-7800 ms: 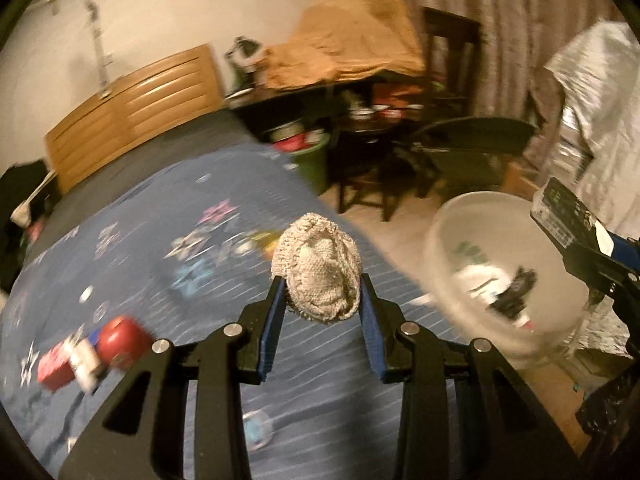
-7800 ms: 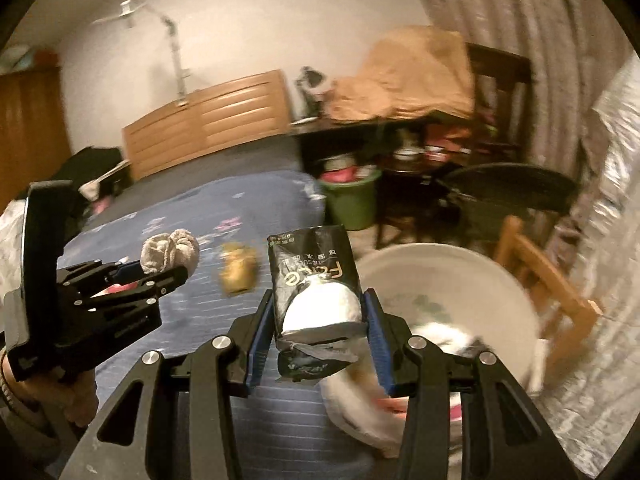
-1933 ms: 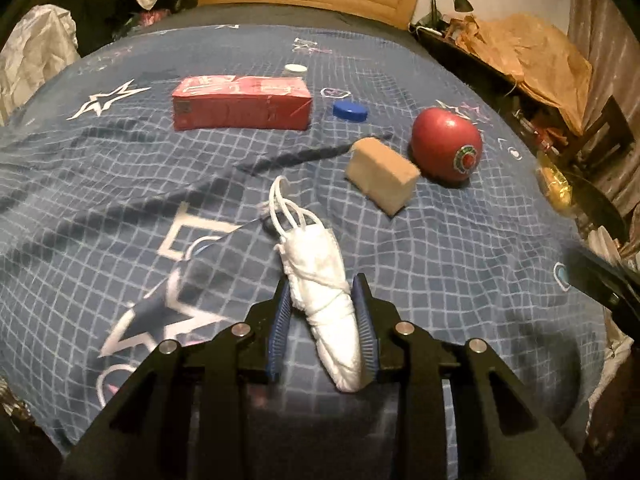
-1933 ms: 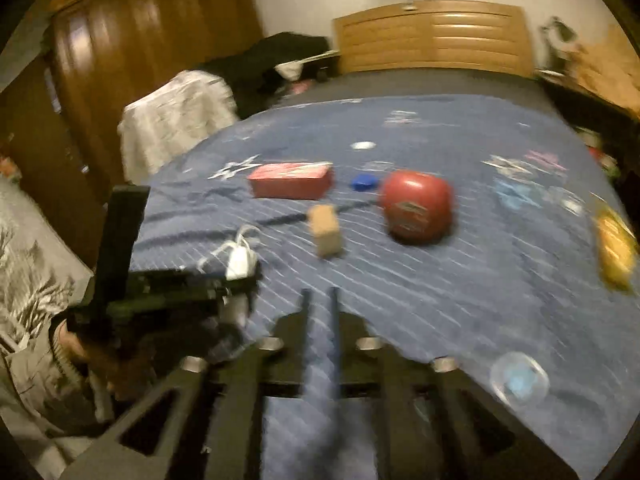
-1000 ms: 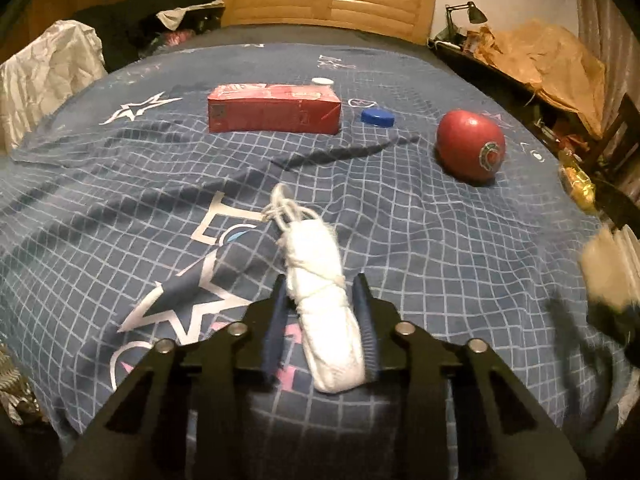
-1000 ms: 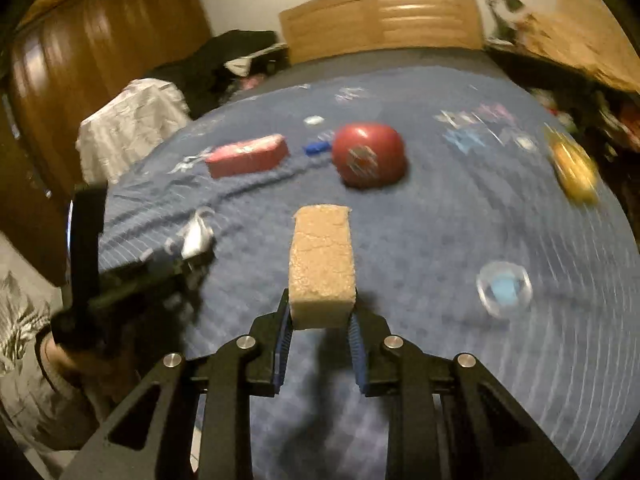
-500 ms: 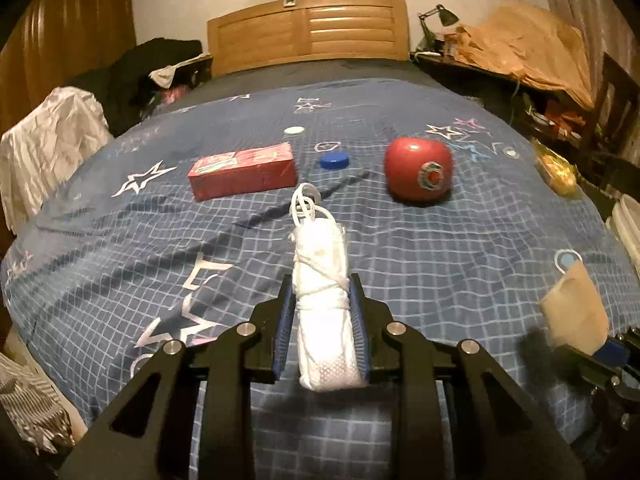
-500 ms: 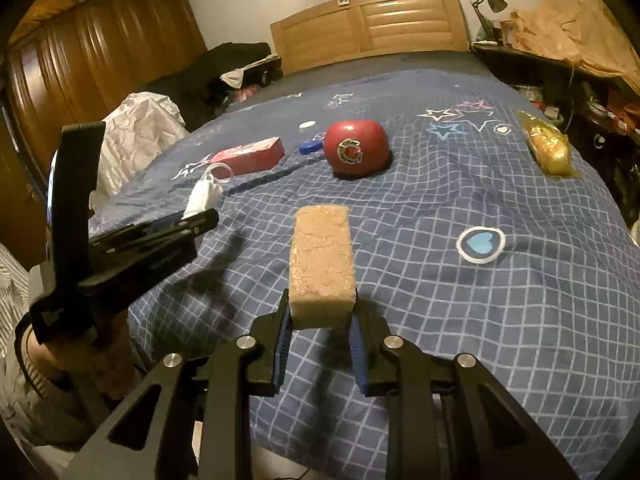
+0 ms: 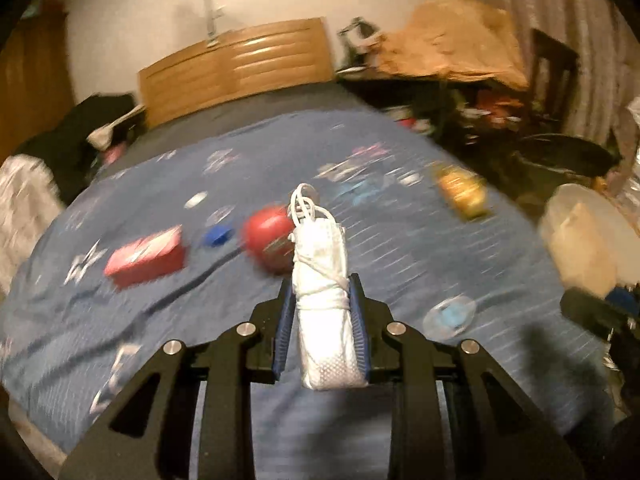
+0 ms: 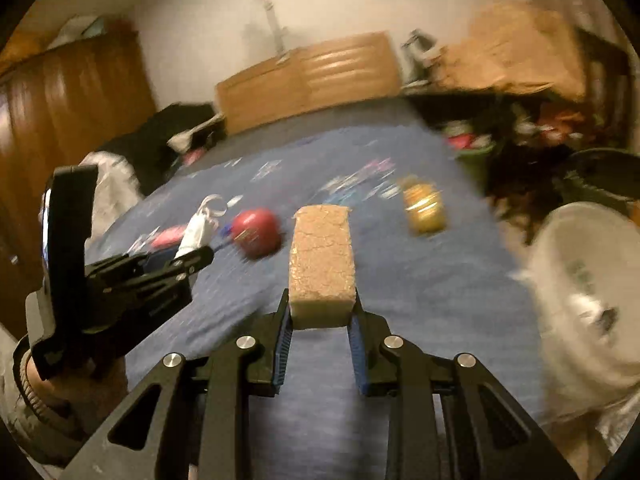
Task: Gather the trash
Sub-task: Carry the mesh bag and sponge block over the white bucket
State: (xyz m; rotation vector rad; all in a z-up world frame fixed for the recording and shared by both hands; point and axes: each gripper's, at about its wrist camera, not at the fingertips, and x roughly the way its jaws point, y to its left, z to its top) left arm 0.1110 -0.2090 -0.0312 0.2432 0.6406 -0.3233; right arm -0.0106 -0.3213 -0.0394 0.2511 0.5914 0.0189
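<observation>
Left wrist view: the left claw clamps a rolled white mask, held above the blue bed, with a red ball and red box lying beyond

Right wrist view: the right claw grips a tan sponge block over the bed, the white basin at right

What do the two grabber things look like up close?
Both the left gripper and the right gripper are black, angular frames with triangular cut-outs and round silver bolts. Their fingers carry ribbed blue pads. Behind the left one, a ribbed knit cuff shows on the sleeve.
</observation>
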